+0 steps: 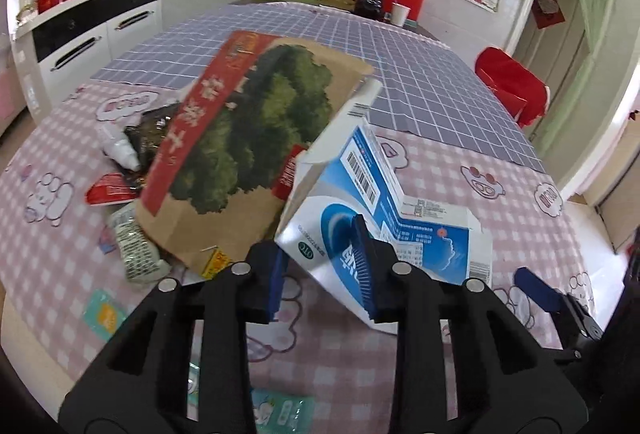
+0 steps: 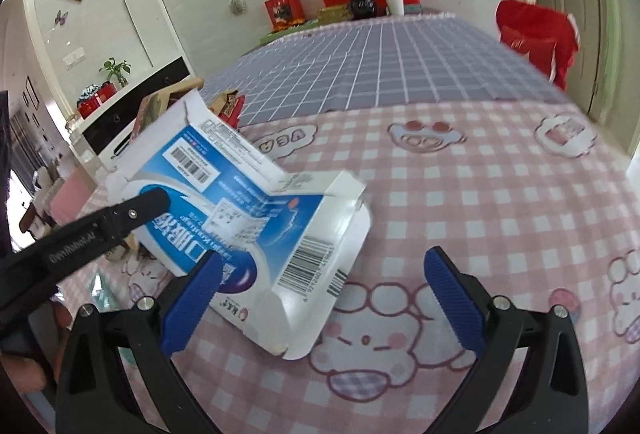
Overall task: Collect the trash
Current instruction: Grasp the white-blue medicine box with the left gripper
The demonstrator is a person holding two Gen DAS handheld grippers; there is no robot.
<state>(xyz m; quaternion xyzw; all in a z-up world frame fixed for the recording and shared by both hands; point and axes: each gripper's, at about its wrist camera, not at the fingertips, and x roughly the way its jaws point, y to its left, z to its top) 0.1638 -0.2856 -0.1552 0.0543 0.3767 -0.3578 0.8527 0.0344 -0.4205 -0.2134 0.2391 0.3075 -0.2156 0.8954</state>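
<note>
A: Trash is spread over the near half of the table (image 1: 520, 201), on the pink checked cloth. The blue-and-white carton (image 1: 372, 201) is the piece in hand.

B: Who has it?

A: The left gripper (image 1: 324, 266). Its jaws are narrow and clamped on the carton's lower corner, one pad on the printed face, the other behind it. The carton is flattened and tilted, leaning up toward 12 o'clock.

B: And the right gripper (image 2: 324, 298)?

A: Wide, holding nothing. In its own view the carton's near flap lies between its pads, closer to the one at 9 o'clock, but the pads do not press on it. I cannot tell whether that pad brushes the card.

B: Where's the rest of the trash?

A: From the left view, a brown paper bag (image 1: 248, 141) with a green tree print sits at 11 o'clock of the carton, touching it. Past the bag at 9 o'clock are a red wrapper (image 1: 110, 189), a dark crumpled wrapper (image 1: 150, 133), a white crumpled piece (image 1: 118, 147) and a printed packet (image 1: 136, 250). Small green sachets (image 1: 102, 314) lie near the table edge at 7 o'clock.

B: So how far along?

A: Early, I'd judge. One piece is gripped; no bin or gathered pile shows in either view, unless the bag is meant as the container, which I cannot tell. Every other piece lies loose on the cloth.
</note>
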